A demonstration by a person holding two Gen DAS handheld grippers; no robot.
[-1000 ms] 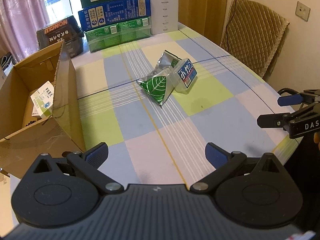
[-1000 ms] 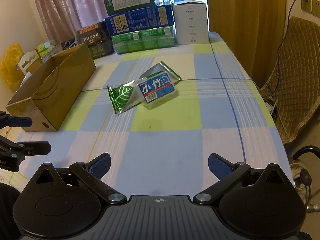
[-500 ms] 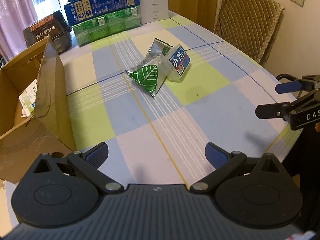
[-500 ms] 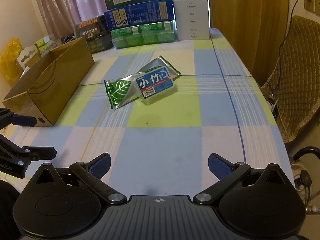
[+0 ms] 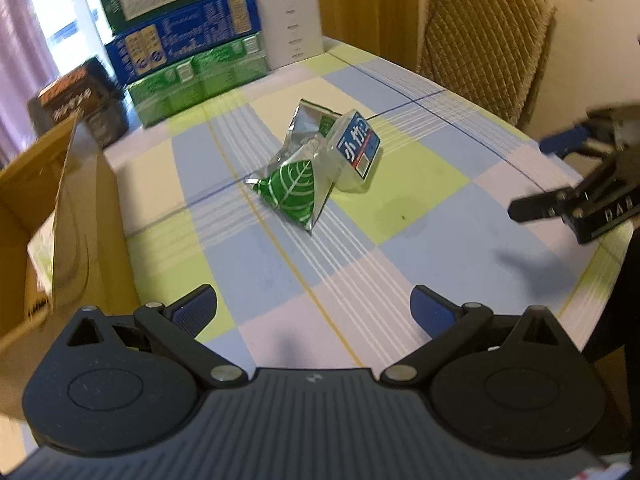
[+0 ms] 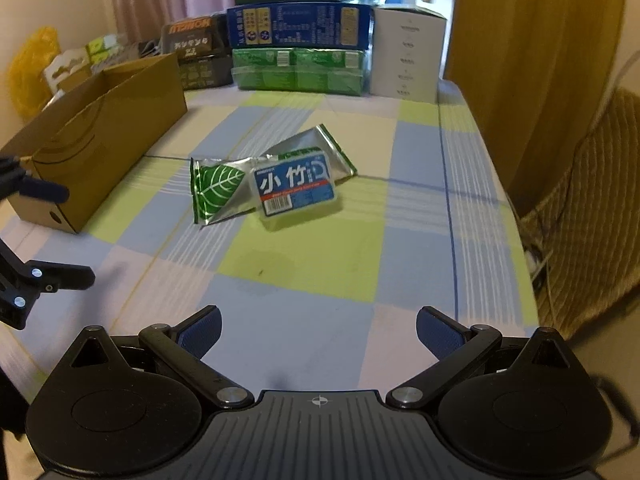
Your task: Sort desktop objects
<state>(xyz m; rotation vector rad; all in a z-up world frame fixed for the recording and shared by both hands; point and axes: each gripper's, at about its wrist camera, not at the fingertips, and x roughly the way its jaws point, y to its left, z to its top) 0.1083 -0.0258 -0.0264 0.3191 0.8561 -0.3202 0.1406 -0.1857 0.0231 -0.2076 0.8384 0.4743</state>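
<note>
A green leaf-print foil pouch [image 5: 294,192] [image 6: 214,190] lies in the middle of the checked tablecloth. A clear plastic box with a blue label [image 5: 354,152] [image 6: 294,188] rests against it, and a second silver foil pouch [image 6: 320,148] lies behind them. My left gripper [image 5: 314,306] hovers open and empty above the near table edge, well short of the pouches. My right gripper [image 6: 318,326] is open and empty too, also short of them. Each gripper shows at the edge of the other's view.
An open cardboard box [image 5: 60,216] [image 6: 100,140] stands at the table's left side with a packet inside. Stacked green, blue and white cartons [image 5: 208,40] [image 6: 300,40] line the far edge. A quilted chair [image 5: 488,40] stands to the right.
Both grippers have moved forward over the table towards the pouches, which now look larger. Both stay open. Nothing on the table has shifted.
</note>
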